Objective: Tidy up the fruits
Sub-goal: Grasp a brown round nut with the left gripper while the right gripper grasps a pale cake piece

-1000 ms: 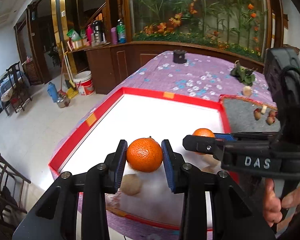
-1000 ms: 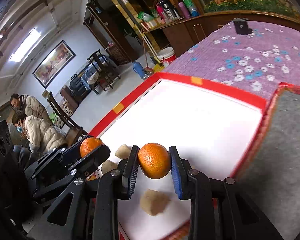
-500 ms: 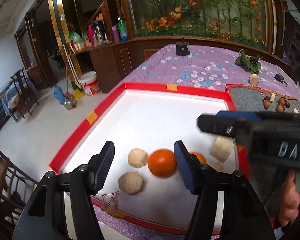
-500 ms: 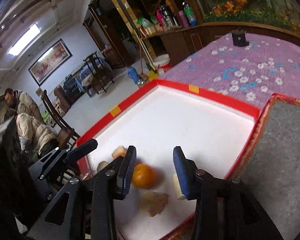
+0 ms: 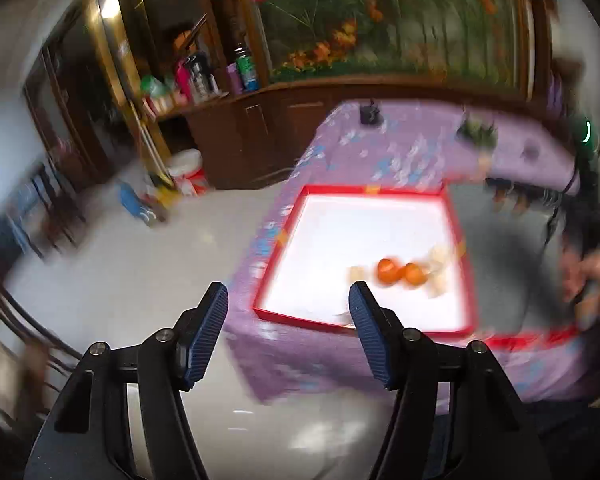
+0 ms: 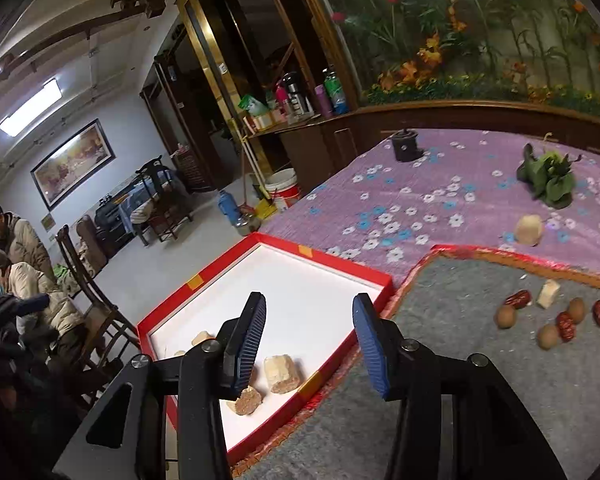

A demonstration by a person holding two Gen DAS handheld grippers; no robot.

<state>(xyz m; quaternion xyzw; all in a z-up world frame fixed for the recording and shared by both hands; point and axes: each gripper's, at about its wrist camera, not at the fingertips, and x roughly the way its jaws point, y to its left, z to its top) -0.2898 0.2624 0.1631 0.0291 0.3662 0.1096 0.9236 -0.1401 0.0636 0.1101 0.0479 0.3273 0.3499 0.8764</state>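
Two oranges touching inside tray, mat just right

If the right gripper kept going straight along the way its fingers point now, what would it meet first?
Probably the red-rimmed white tray, at its far right corner beside the grey mat. The right gripper has nothing between its opening jaws, and the way there looks free, though depth is hard to judge.

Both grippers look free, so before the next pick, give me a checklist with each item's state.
1. Left gripper empty, jaws opening: ok.
2. Right gripper empty, jaws opening: ok.
3. Two oranges lying in the red-rimmed tray: ok.
4. Oranges settled, not rolling: cannot tell, left view is blurred.
5. Red dates and small brown fruits on the grey mat not yet sorted: not ok.
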